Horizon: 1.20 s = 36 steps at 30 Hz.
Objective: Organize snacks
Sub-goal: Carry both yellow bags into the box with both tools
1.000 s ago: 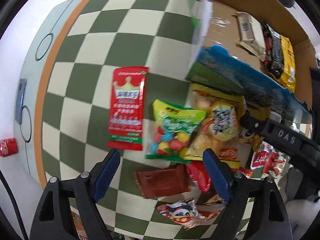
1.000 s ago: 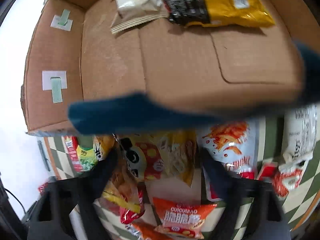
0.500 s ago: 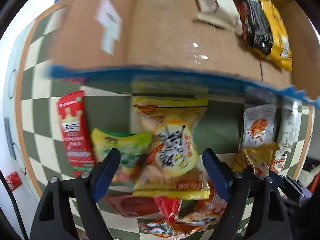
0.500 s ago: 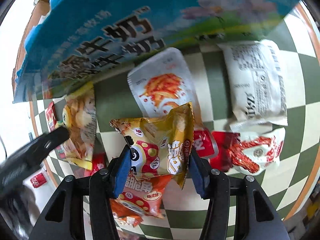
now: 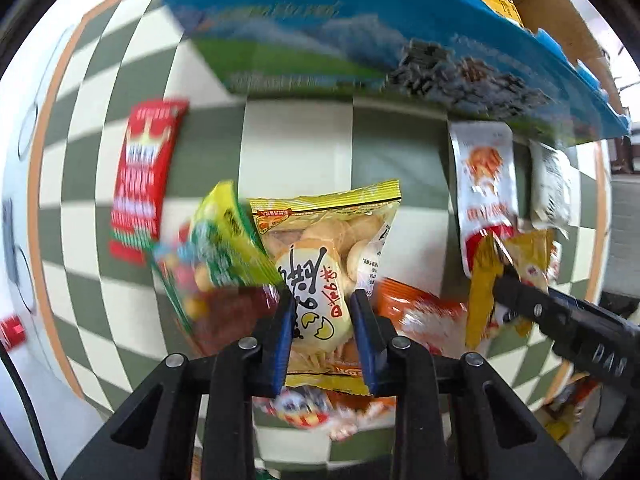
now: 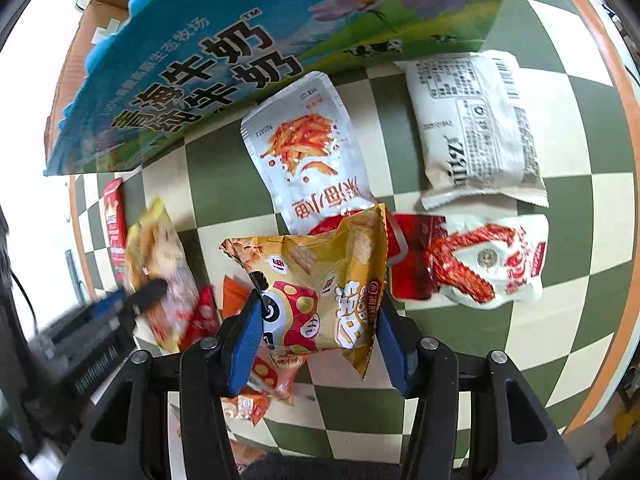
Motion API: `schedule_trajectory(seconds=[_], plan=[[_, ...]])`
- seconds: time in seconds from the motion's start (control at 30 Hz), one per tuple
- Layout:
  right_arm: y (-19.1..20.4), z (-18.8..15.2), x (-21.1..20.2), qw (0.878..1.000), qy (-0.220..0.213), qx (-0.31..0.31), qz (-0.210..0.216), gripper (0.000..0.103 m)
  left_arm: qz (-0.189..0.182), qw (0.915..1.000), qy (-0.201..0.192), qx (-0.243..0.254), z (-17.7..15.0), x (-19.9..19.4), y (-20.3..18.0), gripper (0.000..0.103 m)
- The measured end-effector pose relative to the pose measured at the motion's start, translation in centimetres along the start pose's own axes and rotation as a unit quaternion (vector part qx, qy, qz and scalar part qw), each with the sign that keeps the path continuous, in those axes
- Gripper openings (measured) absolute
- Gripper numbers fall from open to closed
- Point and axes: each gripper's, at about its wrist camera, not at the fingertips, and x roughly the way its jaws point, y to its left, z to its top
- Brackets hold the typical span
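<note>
Left wrist view: the left gripper point(image 5: 322, 336) was pressed together on the yellow rice-cracker bag point(image 5: 324, 256), its blue pads pinching the bag's lower half. Relative to the milk carton box point(image 5: 360, 36) across the top of the frame, that bag sat below the box's middle, over the checkered mat point(image 5: 296, 144). A green-and-yellow candy bag point(image 5: 224, 256) leaned against its left side, and a red packet point(image 5: 144, 176) lay further left. Below the box's right end lay a white pouch with orange print point(image 5: 484, 176), and beneath that pouch the right gripper point(image 5: 516, 280) held a gold snack bag point(image 5: 488, 276).

Right wrist view: the right gripper point(image 6: 318, 336) pinched the gold snack bag point(image 6: 320, 284) between its pads. The bag hung below the milk carton box point(image 6: 240, 48), overlapping the white pouch with orange print point(image 6: 308, 152). A white wrapper point(image 6: 476, 128) lay below the box's right corner, with a red-and-white packet point(image 6: 480, 264) under it.
</note>
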Motion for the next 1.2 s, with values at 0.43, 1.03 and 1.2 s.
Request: schedule_trajectory(seconds=[0.43, 1.03, 1.2], plan=[[0.0, -1.1, -5.7, 0.998, -0.021, -0.003, 0.063, 0.055, -0.073, 0.9953, -0.049, -0.041, -0.5, -8.3, 4.0, 0.024], [6.9, 5.9, -19.2, 0.985, -0.111, -0.027, 0.126, 0.055, -0.021, 0.9887, -0.141, 0.048, 12.5, -18.8, -2.3, 0.024], [7.9, 10.8, -18.9, 0.99, -0.106, -0.02, 0.095, 0.055, 0.008, 0.992, -0.116, 0.049, 18.9, -16.9, -2.1, 0.024]])
